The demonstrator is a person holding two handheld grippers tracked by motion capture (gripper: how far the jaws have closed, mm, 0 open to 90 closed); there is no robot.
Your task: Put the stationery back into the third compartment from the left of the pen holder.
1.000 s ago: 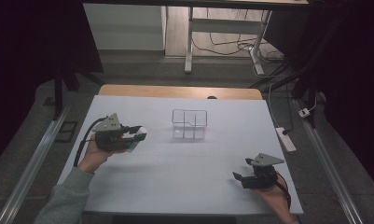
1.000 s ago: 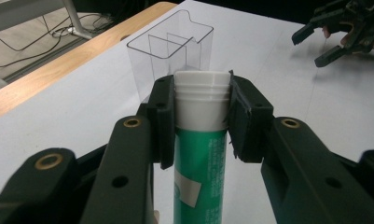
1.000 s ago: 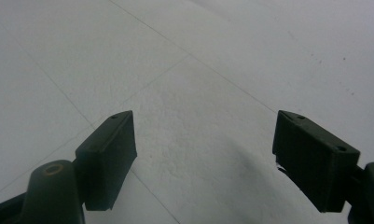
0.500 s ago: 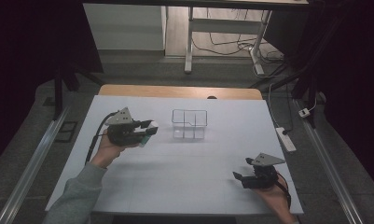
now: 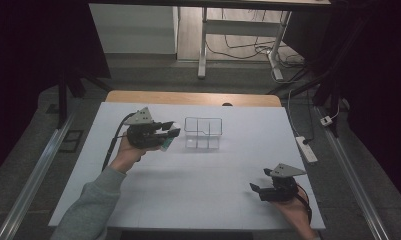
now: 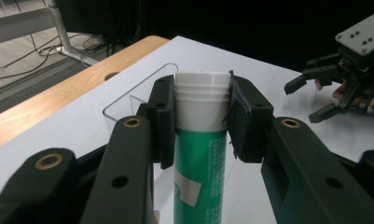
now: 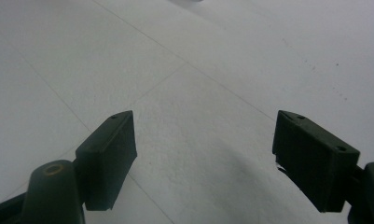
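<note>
The left hand-held gripper (image 6: 201,119) is clamped on the white cap of a green tube (image 6: 201,163), held above the tabletop (image 5: 198,185) just beside the clear divided box (image 5: 203,133), while the right hand-held gripper (image 7: 203,158) rests well apart, jaws spread.

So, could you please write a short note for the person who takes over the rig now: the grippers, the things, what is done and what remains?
Left gripper: shut on the green tube, fingers pressing its white cap; held above the table, next to the clear divided box.
Right gripper: open, holding nothing, low over the table's near right corner.
Done: tube picked up and brought beside the box.
Left: probably put the tube into one compartment of the box and release it.
</note>
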